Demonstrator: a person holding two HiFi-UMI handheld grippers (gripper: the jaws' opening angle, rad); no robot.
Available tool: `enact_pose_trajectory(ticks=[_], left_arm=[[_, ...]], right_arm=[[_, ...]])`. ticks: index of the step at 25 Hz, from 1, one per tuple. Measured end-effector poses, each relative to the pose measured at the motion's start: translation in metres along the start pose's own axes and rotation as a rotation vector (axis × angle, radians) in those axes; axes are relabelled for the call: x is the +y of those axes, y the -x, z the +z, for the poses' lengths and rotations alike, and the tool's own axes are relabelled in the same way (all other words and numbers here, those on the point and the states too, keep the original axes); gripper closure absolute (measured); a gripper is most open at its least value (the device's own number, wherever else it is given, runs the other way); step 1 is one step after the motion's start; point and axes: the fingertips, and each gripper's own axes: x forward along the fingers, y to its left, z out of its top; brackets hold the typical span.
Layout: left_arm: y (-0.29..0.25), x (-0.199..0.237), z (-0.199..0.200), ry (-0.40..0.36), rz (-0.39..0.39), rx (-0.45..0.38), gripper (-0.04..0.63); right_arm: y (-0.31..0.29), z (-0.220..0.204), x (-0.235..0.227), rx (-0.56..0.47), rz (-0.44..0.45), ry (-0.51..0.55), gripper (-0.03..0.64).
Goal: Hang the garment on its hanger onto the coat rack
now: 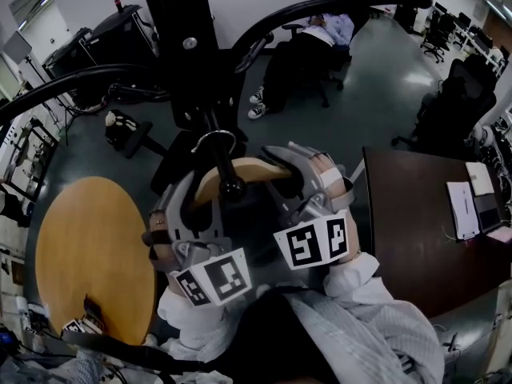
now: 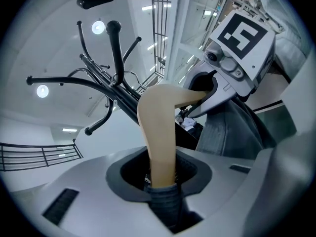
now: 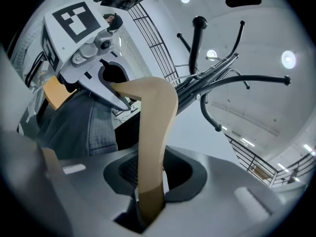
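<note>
In the head view, we hold the wooden hanger (image 1: 240, 170) close against the coat rack (image 1: 180, 46), with the left hand-held gripper (image 1: 194, 206) and the right hand-held gripper (image 1: 298, 184) on its two arms. In the left gripper view, our jaws are opening, pads touching the hanger, the garment (image 2: 232, 130) beside it. In the right gripper view, the jaws are likewise opening around the other arm.

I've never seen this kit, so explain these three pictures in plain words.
A person holds a two-jaw tool in each hand. The head view looks down from a camera on their head; the other two look along each tool's jaws. The left gripper and right gripper each have an arm of the wooden hanger between their jaws, which are opening. A grey garment hangs from it. The hanger's metal hook is at the coat rack. Below stand a round table and a dark desk.
</note>
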Motion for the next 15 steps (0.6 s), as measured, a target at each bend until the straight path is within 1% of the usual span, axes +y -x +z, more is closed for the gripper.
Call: enact_pose_trajectory(ticks=[2,4,6,8,11,15], left_arm=[[0.006,0.003,0.005,0.008,-0.006,-0.031,0.475],[0.012,0.005,0.009,0.010,-0.017,-0.058,0.442],[0.018,0.006,0.012,0.004,-0.017,-0.069,0.425],[0.024,0.008,0.013,-0.004,-0.004,-0.071,0.420],[0.033,0.009,0.014,-0.003,0.006,-0.076,0.413],[0.047,0.008,0.017,0.028,-0.005,-0.098,0.413]], right_arm=[[0.006,0.006,0.001,-0.016,0.020,0.005,0.541],[0.012,0.012,0.003,-0.031,0.044,0.013,0.488],[0.018,0.015,0.005,-0.035,0.066,0.022,0.456],[0.025,0.018,0.006,-0.034,0.069,0.024,0.445],[0.036,0.021,0.003,-0.034,0.052,0.010,0.443],[0.051,0.025,0.001,-0.033,0.036,-0.023,0.443]])
